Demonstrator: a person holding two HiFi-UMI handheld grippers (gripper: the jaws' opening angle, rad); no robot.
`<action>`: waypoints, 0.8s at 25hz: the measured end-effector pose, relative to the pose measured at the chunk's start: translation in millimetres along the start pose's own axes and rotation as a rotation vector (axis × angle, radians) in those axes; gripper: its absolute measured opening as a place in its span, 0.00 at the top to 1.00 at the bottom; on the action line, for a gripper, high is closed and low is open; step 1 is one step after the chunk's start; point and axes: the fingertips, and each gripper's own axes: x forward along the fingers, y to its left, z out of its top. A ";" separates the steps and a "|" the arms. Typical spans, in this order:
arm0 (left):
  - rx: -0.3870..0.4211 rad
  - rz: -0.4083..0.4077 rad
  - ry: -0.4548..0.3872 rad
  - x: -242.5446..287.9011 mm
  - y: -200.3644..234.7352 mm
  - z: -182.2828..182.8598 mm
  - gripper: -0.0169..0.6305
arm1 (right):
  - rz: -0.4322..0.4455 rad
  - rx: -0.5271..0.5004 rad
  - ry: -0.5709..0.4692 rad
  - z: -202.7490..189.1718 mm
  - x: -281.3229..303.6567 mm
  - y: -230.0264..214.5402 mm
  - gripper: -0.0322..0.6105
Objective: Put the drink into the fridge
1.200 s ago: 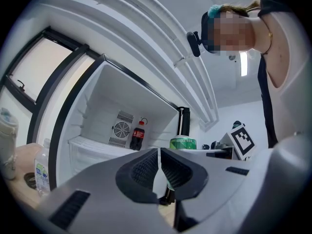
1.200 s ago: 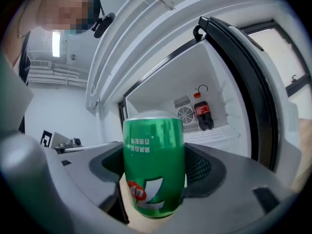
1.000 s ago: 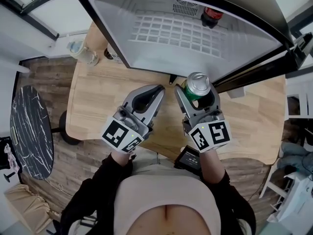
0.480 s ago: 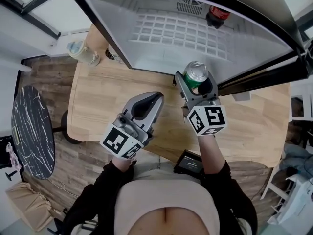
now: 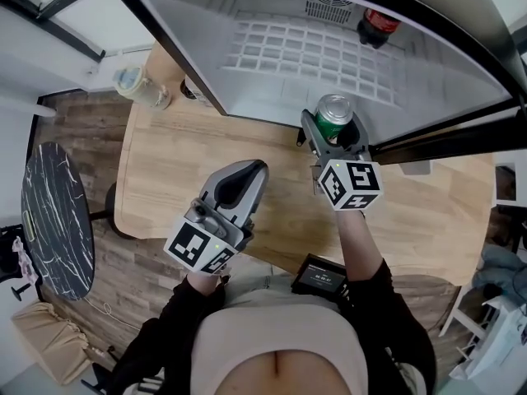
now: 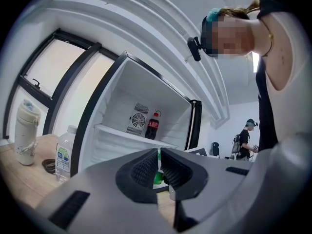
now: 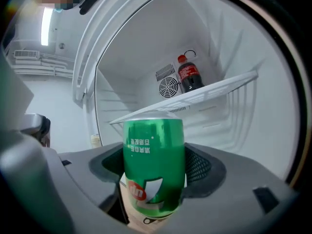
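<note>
A green drink can [image 5: 333, 115] [image 7: 154, 167] stands upright between the jaws of my right gripper [image 5: 333, 130], which is shut on it at the front edge of the open fridge [image 5: 198, 64]. The fridge's white wire shelf [image 5: 305, 52] [image 7: 204, 97] lies ahead of the can. A cola bottle [image 5: 377, 23] [image 7: 188, 75] [image 6: 152, 126] stands at the back of that shelf by the fan grille. My left gripper [image 5: 244, 179] [image 6: 159, 168] hovers over the wooden table [image 5: 165, 171], jaws nearly together with nothing between them.
A clear water bottle [image 6: 64, 153] and a pale tumbler [image 6: 25, 133] [image 5: 136, 86] stand on the table left of the fridge. The fridge door [image 5: 449, 142] hangs open at the right. A dark device [image 5: 319, 275] lies at the table's near edge. A black marbled round table [image 5: 51, 220] stands at left.
My right gripper has carried the green can forward, from over the table to the fridge's front edge. My left gripper has drawn back slightly toward me and stays shut.
</note>
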 end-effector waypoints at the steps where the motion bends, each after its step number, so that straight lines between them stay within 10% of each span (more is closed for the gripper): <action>1: -0.003 0.001 -0.001 0.2 0.8 -0.4 0.94 | 0.000 -0.003 0.002 -1.5 2.7 -1.5 0.40; 20: -0.029 0.062 0.035 -17.6 13.7 -16.2 0.94 | -0.033 -0.038 0.010 -17.6 54.7 -28.7 0.40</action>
